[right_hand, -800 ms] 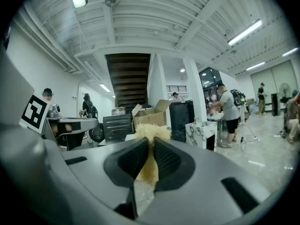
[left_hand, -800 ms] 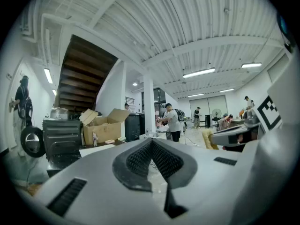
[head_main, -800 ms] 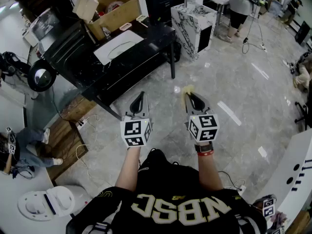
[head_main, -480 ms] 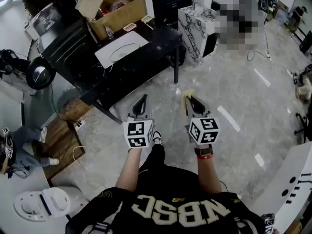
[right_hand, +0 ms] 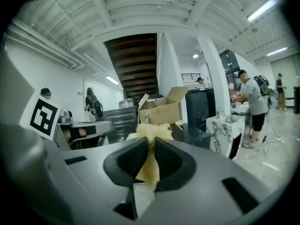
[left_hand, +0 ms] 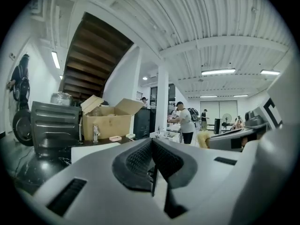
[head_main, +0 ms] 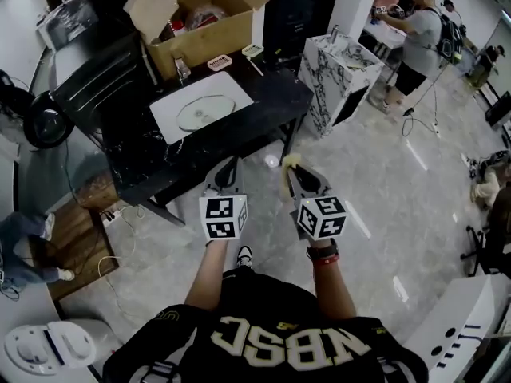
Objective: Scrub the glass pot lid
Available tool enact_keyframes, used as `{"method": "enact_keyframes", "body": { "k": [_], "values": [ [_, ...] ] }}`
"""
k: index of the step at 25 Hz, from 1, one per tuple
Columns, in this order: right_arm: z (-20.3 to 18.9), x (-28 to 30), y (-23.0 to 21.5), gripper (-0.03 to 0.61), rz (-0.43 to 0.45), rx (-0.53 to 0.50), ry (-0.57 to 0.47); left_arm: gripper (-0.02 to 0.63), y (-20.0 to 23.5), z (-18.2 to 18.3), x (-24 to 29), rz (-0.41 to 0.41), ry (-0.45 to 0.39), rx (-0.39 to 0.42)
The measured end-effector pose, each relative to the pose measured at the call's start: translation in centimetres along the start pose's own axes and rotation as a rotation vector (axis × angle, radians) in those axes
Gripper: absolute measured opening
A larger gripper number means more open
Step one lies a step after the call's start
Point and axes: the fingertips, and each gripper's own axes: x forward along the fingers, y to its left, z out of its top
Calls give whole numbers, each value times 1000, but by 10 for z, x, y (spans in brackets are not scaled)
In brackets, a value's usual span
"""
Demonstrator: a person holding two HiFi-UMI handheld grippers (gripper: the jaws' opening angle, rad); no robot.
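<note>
The glass pot lid (head_main: pixel 205 112) lies flat on a white mat (head_main: pixel 164 110) on the black table (head_main: pixel 263 102), ahead of me. My left gripper (head_main: pixel 230 164) is held in the air short of the table's near edge, jaws shut with nothing between them (left_hand: pixel 153 165). Beside it my right gripper (head_main: pixel 291 169) is shut on a yellow fibrous scrubber (right_hand: pixel 151 139), whose tuft (head_main: pixel 289 161) sticks out past the tips. Both grippers are well short of the lid.
An open cardboard box (head_main: pixel 209 18) stands at the table's back, with small items (head_main: pixel 219 62) in front of it. A marble-patterned block (head_main: pixel 343 74) stands to the right of the table. A person (head_main: pixel 419 42) works at the far right. Cables and a wooden board (head_main: pixel 76 242) lie on the floor at left.
I have walked forward: the table and lid now sit nearer and more central. Both grippers stay side by side in front of me, the right still shut on the scrubber.
</note>
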Motion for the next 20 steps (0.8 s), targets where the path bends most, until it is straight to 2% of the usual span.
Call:
{"method": "enact_keyframes", "body": {
  "k": [5, 10, 20],
  "values": [
    [12, 89, 2, 51, 65, -5, 38, 14, 66, -6, 44, 61, 27, -25],
    [26, 164, 40, 54, 146, -42, 38, 14, 141, -4, 60, 139, -1, -58],
    [25, 282, 70, 55, 321, -71, 152, 14, 229, -24, 85, 287, 61, -106]
  ]
}}
